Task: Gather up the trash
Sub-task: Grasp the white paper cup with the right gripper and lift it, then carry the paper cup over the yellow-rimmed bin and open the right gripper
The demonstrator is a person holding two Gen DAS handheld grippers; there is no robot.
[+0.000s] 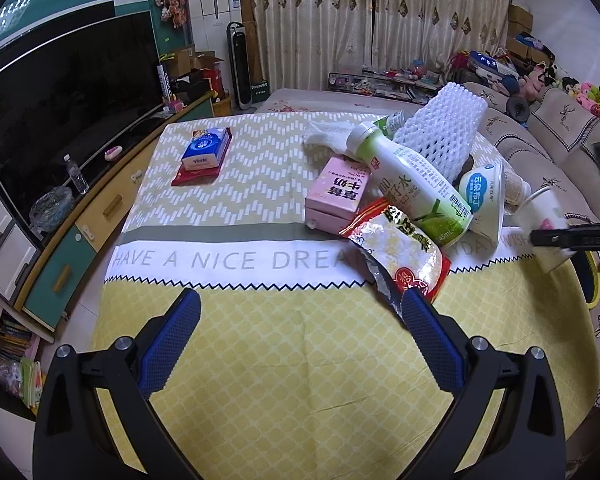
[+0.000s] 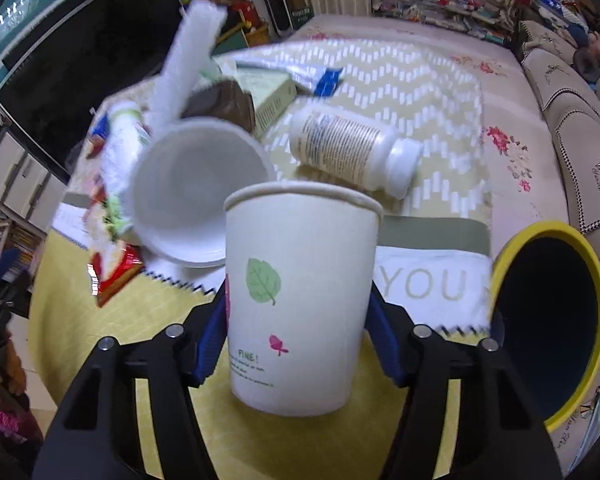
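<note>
Barely started imo: right gripper [image 2: 298,312] clamps a paper cup [image 2: 300,300], yellow bin [image 2: 548,328] at lower right (dark inside). Left gripper [image 1: 300,324] gapes wide; trash pile [image 1: 412,184] waits center-right.

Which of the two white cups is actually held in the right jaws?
The upright paper cup printed with a green leaf, gripped between the blue pads. The plain white cup lies tipped on the pile, mouth facing the camera.

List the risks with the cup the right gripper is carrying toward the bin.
1. The paper cup is held only by its sides in the right gripper; squeezing may crush it.
2. The yellow-rimmed bin sits off to the right at the table edge; releasing early would likely drop the cup outside it.
</note>
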